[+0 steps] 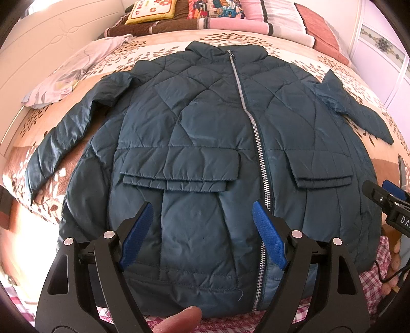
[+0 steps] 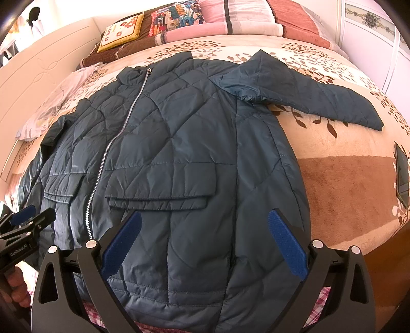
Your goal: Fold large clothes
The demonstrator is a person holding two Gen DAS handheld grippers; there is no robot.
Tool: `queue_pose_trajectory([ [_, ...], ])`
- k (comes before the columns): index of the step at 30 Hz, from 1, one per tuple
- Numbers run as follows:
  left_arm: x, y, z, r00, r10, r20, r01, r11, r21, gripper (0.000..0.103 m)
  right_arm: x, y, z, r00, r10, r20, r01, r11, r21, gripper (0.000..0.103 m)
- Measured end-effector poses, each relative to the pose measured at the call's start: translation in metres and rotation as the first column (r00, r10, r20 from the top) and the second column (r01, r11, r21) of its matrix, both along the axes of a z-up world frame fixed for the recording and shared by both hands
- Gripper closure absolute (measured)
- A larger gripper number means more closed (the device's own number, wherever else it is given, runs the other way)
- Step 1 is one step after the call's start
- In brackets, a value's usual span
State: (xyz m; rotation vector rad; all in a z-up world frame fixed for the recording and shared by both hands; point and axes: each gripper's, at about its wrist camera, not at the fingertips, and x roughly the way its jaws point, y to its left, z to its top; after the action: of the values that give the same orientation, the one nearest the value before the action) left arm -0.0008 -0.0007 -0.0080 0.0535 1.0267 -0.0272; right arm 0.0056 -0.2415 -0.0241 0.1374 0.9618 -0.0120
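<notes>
Jacket: dark teal quilted jacket (image 1: 194,133) lies flat, front up, on the bed (image 2: 340,143), collar toward the pillows (image 1: 230,15)
Zipper: silver zipper (image 1: 258,143) closed, runs collar to hem
Sleeves: left sleeve (image 1: 69,133) and right sleeve (image 2: 320,100) both spread outward on the blanket
Pockets: two flap pockets, one on each side of the zipper
Left hand-held gripper: left hand-held gripper (image 1: 202,233) hovers over the hem near the zipper, blue pads wide apart, nothing between them
Right hand-held gripper: right hand-held gripper (image 2: 205,246) hovers over the lower right panel, pads wide apart, holding nothing
Other: dark phone (image 2: 402,174) lies on the blanket at the bed's right edge
</notes>
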Motion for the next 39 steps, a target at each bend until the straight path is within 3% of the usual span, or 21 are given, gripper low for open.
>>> queue_pose_trajectory([
  [39,0.003,-0.008,-0.008,0.999,-0.017,-0.038,0.018,1.0,0.01,0.024,0.002,-0.012,-0.01,0.999,-0.03,-0.033,0.031,0.999,0.023,0.007],
])
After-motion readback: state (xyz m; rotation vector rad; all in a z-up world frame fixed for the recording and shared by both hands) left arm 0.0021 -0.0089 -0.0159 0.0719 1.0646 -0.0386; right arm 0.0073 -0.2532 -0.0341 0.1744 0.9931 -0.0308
